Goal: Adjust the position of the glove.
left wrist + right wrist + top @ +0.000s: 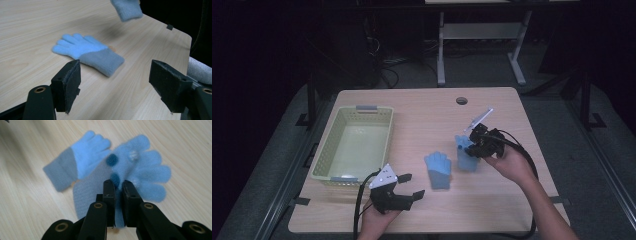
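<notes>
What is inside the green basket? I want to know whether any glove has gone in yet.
The green basket looks empty in the high view: only its pale floor shows, no glove. The strip of floor behind its near wall is hidden. One glove lies on the table; the right gripper holds the other.

A light wooden table (422, 107) with a round cable hole (461, 100) near its far edge stands on grey floor (272, 170). Behind it, a white-legged desk (479, 35) and, perhaps, tangled cables in dim light.
</notes>
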### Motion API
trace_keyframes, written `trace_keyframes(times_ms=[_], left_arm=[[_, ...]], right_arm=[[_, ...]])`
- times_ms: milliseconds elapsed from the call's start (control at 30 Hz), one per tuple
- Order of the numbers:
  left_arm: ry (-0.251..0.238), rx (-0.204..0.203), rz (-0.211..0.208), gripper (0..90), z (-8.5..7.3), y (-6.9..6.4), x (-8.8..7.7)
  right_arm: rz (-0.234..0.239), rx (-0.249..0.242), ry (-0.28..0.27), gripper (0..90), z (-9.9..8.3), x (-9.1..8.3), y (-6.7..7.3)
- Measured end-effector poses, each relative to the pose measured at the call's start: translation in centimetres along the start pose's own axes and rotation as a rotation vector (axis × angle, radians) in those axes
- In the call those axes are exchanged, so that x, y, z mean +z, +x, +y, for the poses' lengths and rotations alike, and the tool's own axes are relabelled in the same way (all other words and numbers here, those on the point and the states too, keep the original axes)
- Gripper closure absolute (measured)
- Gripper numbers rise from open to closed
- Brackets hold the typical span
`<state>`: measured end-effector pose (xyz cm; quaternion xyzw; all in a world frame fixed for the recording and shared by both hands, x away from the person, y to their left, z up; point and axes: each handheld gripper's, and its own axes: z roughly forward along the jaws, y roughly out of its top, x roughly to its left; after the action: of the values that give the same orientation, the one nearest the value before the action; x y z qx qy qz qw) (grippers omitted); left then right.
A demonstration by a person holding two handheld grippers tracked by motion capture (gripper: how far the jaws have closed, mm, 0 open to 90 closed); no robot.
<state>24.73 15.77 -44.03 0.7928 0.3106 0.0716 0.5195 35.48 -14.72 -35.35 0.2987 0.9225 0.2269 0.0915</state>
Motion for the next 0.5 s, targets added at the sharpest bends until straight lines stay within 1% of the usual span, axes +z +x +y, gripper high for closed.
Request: trace_keyframes(times_ms=[100, 200, 233, 300, 367, 400, 433, 500], left_arm=[[0.003, 0.01, 0.002, 25.3, 0.0, 0.0, -0.1], [-0.011, -0.001, 0.001, 25.3, 0.1, -0.1, -0.1], [0.002, 0.014, 0.003, 25.2, 0.1, 0.0, -0.2], [-0.002, 0.012, 0.004, 25.2, 0.2, 0.1, -0.2], [-0.003, 0.011, 0.005, 25.3, 0.2, 0.1, -0.2], [-0.003, 0.01, 0.005, 25.3, 0.1, 0.1, -0.2], [-0.002, 0.007, 0.005, 25.3, 0.1, 0.2, -0.2], [-0.001, 0.006, 0.005, 25.2, 0.1, 0.1, -0.2]], right_arm=[[0.015, -0.023, -0.003, 82.7, 0.7, 0.3, 0.4], [0.033, -0.043, -0.001, 82.5, 1.4, 0.8, 1.0], [0.041, -0.054, -0.001, 82.5, 1.6, 1.0, 1.2], [0.057, -0.066, 0.0, 82.5, 2.1, 1.2, 1.5], [0.061, -0.072, -0.002, 82.5, 2.3, 1.3, 1.7], [0.068, -0.093, 0.0, 82.4, 2.8, 1.5, 2.1], [0.077, -0.101, 0.005, 82.5, 3.0, 1.7, 2.3], [0.08, -0.119, 0.012, 82.4, 3.3, 2.0, 2.6]])
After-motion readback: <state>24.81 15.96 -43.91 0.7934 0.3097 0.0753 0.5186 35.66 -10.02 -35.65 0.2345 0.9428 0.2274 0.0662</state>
